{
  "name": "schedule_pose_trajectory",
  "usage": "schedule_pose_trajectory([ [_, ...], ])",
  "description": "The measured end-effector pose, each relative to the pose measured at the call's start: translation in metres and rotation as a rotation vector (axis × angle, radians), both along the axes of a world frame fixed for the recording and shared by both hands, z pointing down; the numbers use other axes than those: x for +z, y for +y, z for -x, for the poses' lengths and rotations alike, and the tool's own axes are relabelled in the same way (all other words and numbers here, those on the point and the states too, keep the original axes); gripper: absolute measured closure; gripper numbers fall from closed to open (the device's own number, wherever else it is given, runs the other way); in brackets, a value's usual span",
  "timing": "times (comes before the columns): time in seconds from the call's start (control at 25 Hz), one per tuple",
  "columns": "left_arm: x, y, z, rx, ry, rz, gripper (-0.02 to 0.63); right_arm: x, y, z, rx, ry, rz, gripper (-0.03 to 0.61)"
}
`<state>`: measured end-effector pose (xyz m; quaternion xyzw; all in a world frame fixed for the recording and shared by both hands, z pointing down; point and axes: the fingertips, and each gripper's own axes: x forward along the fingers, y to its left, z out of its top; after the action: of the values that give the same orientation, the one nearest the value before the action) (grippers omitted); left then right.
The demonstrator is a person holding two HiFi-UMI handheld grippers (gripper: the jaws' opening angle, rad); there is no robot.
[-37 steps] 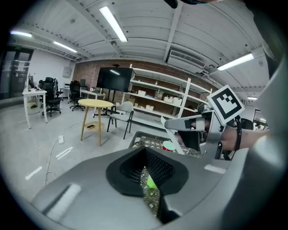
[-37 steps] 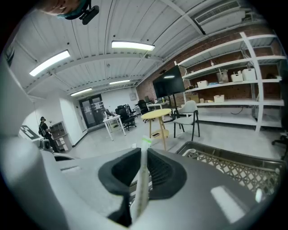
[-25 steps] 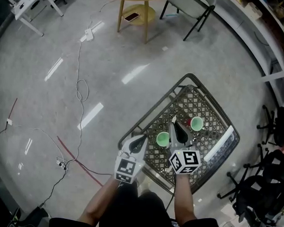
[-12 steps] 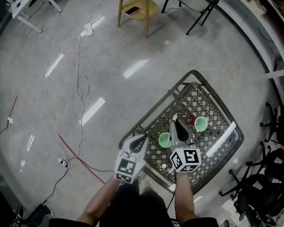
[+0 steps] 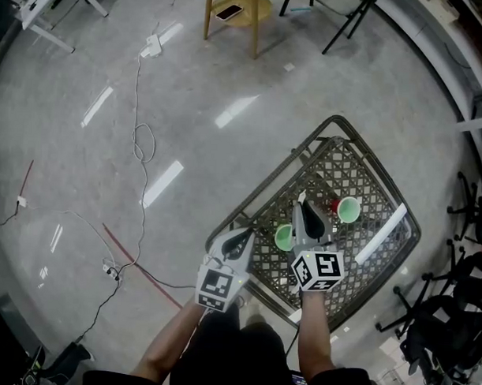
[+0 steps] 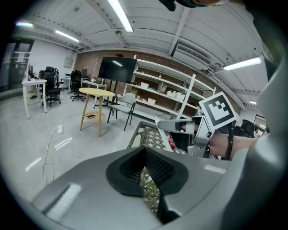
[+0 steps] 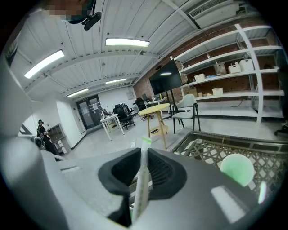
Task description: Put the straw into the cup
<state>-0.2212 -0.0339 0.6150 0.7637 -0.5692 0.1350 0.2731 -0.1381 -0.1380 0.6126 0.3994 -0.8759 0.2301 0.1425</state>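
Right gripper (image 5: 304, 207) — jaws clamped on a pale paper-wrapped straw (image 7: 142, 173) with a green tip, held over the dark metal lattice table (image 5: 348, 169), just beside the green plastic cup (image 5: 284, 237) (standing upright). Left gripper (image 5: 241, 237) — jaws closed, empty, at the table's near edge.

The straw (image 7: 140, 193), a thin pale strip with a green-tinged tip, is standing nearly upright, pinched along its lower part between the jaws of the right gripper (image 7: 143, 170) and poking out past them. 1 green cup (image 5: 284, 237) is sitting upright with its open mouth showing on the mesh surface (image 5: 360, 180), just left of that gripper. A 2nd cup (image 5: 348, 209), green with a red edge, is sitting farther along the surface, apart from the 1st.
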Motion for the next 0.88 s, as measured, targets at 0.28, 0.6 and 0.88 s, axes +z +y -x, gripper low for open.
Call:
schedule_pose_trajectory([
  [0.28,0.010,0.003,-0.004,0.007,0.004,0.013,0.607,0.006,0.004,-0.004,0.007,-0.010,-0.009,0.528],
  [0.6,0.008,0.004,-0.011,0.013,-0.005,0.013,0.607,0.003,0.011,-0.011,0.003,-0.024,-0.033,0.528],
  [0.88,0.008,0.012,-0.017,0.009,-0.009,0.014,0.607,-0.001,0.017,-0.015,-0.009,-0.047,-0.044,0.522],
])
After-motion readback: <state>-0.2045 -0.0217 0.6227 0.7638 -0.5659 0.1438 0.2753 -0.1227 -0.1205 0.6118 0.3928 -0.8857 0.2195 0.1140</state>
